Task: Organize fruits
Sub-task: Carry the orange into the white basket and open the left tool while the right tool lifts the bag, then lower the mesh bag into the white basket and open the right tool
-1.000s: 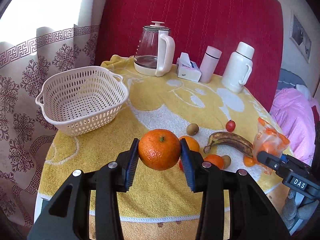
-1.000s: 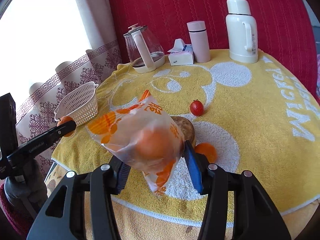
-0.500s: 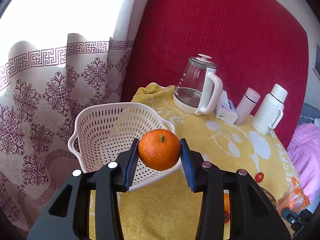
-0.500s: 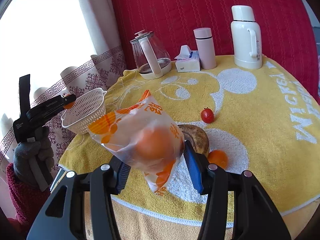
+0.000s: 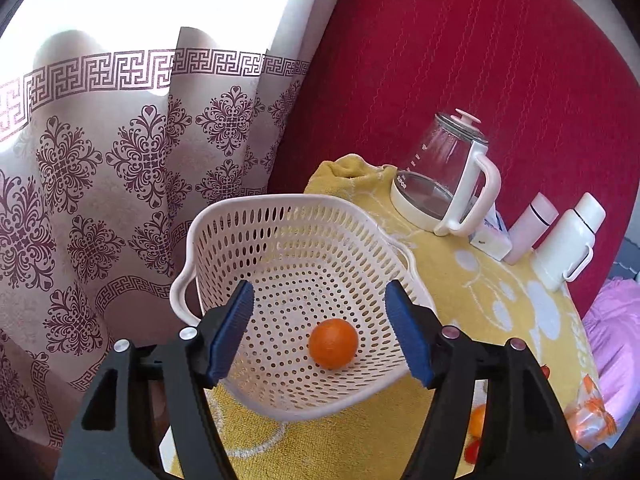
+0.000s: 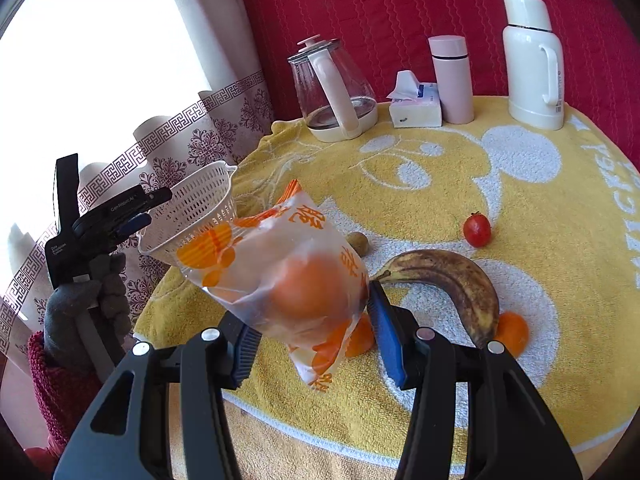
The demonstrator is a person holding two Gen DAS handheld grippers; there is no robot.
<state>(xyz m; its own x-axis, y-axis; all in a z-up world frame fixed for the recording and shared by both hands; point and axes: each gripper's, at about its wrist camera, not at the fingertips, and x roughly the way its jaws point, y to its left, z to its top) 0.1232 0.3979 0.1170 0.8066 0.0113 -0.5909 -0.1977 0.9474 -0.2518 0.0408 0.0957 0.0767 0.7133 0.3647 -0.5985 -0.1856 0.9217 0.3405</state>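
Observation:
An orange (image 5: 333, 343) lies on the floor of the white perforated basket (image 5: 280, 220), which stands at the table's left edge. My left gripper (image 5: 320, 334) hangs open above the basket with nothing between its blue pads. My right gripper (image 6: 312, 332) is shut on a clear bagged orange (image 6: 298, 280) with orange print, held above the table's front. On the yellow towel lie a spotted banana (image 6: 452, 280), a small red fruit (image 6: 477, 229), a brown kiwi (image 6: 358, 242) and loose oranges (image 6: 512, 332). The left gripper (image 6: 120, 216) also shows beside the basket (image 6: 192, 212).
A glass kettle (image 6: 332, 92), tissue box (image 6: 416, 106), pink flask (image 6: 452, 78) and white thermos (image 6: 532, 60) stand along the back by the red backrest. A patterned curtain (image 5: 100, 160) hangs left of the table. A gloved hand (image 6: 80, 304) holds the left gripper's handle.
My left gripper carried the orange over the basket, opened, and the orange dropped into it. My right gripper kept its hold on the bagged orange and drifted slightly.

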